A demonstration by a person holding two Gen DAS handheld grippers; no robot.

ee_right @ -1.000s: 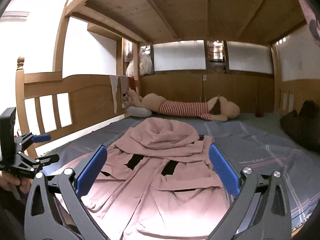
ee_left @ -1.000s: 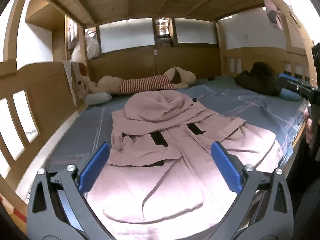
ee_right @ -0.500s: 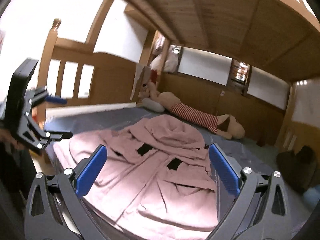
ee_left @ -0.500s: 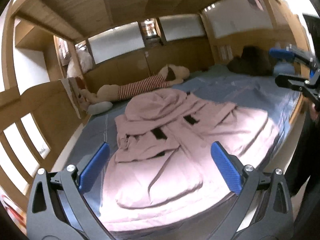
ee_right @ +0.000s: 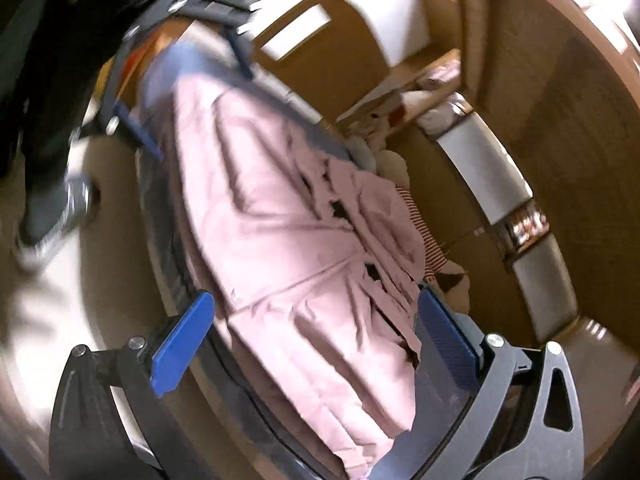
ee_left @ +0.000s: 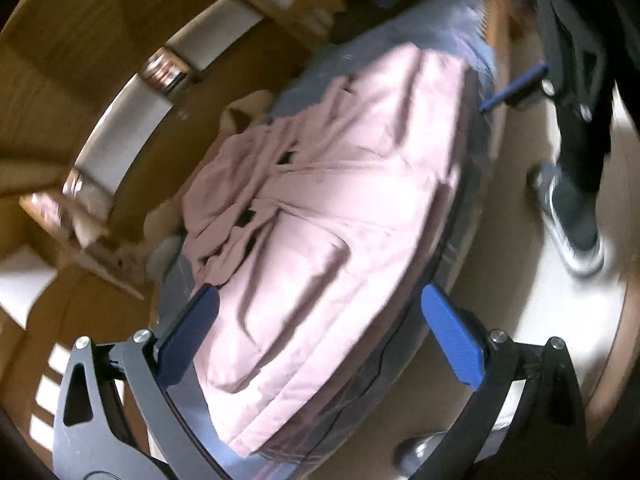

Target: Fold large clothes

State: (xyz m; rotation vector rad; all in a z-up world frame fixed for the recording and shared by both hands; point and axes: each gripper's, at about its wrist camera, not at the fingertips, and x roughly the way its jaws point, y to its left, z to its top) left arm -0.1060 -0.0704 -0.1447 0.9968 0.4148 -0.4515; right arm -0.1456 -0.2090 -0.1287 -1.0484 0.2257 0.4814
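Note:
A large pink hooded garment [ee_left: 320, 208] lies spread on the bed, hood at the far end, hem near the bed's front edge; the right wrist view shows the same pink garment [ee_right: 288, 248]. My left gripper [ee_left: 320, 340] hovers open above the hem, tilted, with nothing between its blue pads. My right gripper [ee_right: 312, 344] is open too, above the other side of the hem. Each gripper shows in the other's view: the right gripper [ee_left: 520, 92] at top right, the left gripper [ee_right: 136, 120] at upper left. Both views are blurred.
The blue bedsheet [ee_left: 460, 40] lies under the garment inside a wooden bunk frame [ee_right: 580, 100]. A striped plush toy [ee_right: 428, 248] lies at the far side. A person's dark trouser leg and shoe [ee_left: 576, 216] stand on the pale floor [ee_left: 520, 240] beside the bed.
Both cameras have rolled and tipped downward, towards the hem and the bed's front edge. The floor and the person's shoe came into view. Both grippers stayed open.

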